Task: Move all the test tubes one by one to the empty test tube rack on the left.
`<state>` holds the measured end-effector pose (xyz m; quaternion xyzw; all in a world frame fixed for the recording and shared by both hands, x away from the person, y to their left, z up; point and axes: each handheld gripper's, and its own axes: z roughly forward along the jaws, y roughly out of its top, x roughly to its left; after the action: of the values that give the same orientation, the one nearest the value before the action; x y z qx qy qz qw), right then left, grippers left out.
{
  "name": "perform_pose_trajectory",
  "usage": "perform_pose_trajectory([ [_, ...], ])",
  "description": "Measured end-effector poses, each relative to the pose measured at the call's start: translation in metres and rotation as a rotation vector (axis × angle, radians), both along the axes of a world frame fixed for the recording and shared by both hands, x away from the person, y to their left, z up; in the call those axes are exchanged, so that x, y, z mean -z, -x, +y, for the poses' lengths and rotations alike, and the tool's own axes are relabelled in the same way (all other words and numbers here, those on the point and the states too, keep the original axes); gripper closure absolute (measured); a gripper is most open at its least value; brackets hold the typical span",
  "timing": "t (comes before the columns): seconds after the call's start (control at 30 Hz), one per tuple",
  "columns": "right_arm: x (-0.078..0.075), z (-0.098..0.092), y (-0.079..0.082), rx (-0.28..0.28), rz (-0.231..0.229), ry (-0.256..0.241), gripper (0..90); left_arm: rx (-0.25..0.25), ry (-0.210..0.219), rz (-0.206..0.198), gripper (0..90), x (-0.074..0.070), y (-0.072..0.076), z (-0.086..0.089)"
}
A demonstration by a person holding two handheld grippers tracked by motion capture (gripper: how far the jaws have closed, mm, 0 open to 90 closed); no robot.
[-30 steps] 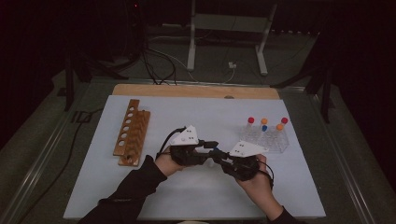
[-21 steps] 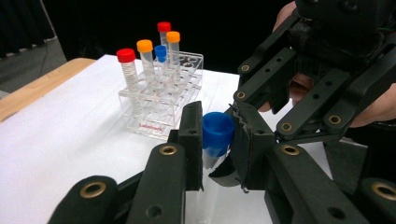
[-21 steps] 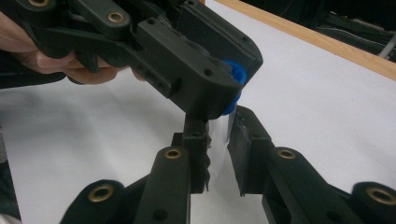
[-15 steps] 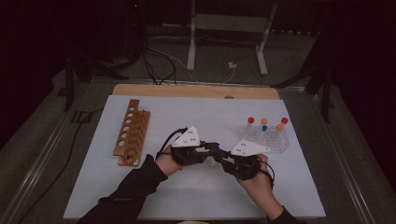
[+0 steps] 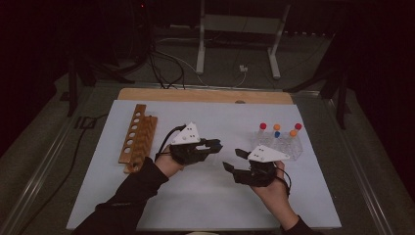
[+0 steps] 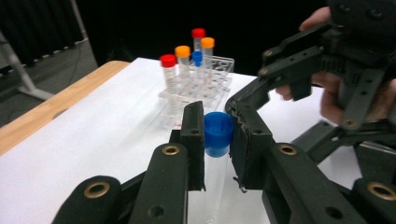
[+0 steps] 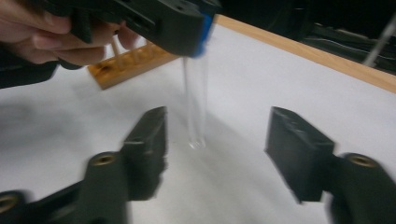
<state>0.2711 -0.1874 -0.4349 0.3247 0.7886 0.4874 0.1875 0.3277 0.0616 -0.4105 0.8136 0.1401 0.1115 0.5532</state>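
Observation:
My left gripper [image 6: 217,140] is shut on the blue cap [image 6: 218,132] of a clear tube [image 6: 212,186], which hangs upright just above the white mat. In the high view the left gripper [image 5: 215,145] is at the table's middle. My right gripper [image 5: 233,159] sits just right of it, jaws pointing towards the tube. In the right gripper view the right gripper [image 7: 217,126] is open, its jaws wide on either side of the tube's [image 7: 195,102] lower end without touching it. The left gripper [image 7: 177,23] shows above, blurred.
A wooden tube rack [image 5: 137,139] with a row of holes lies at the mat's left. A clear plastic rack [image 5: 286,147] at the right holds several tubes with red, orange and blue caps. The white mat [image 5: 205,205] has free room in front.
The two grippers were close together at the middle; the right one has drawn back a little to the right, and its jaws stand wide apart. The left still holds the tube.

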Motion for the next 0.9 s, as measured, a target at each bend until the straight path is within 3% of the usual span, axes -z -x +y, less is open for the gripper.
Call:
perform_pose_trajectory([
  [0.1, 0.0, -0.001, -0.001, 0.008, 0.003, -0.017, 26.7, -0.016, -0.006, -0.007, 77.3, -0.002, -0.002, 0.005],
  [0.4, -0.002, -0.002, 0.001, 0.05, -0.038, -0.022, 1.2, -0.106, -0.011, -0.028, 77.3, -0.021, -0.018, 0.032],
  [0.53, -0.002, -0.003, 0.003, 0.005, -0.042, -0.031, 0.0, -0.155, -0.014, -0.035, 77.3, -0.028, -0.025, 0.046],
  [0.63, -0.003, -0.004, 0.003, 0.0, -0.04, -0.046, 0.0, -0.193, -0.016, -0.048, 77.3, -0.034, -0.03, 0.058],
  [0.9, -0.002, -0.004, 0.003, -0.012, -0.046, -0.024, 0.0, -0.32, -0.002, -0.054, 77.3, -0.043, -0.047, 0.095],
])
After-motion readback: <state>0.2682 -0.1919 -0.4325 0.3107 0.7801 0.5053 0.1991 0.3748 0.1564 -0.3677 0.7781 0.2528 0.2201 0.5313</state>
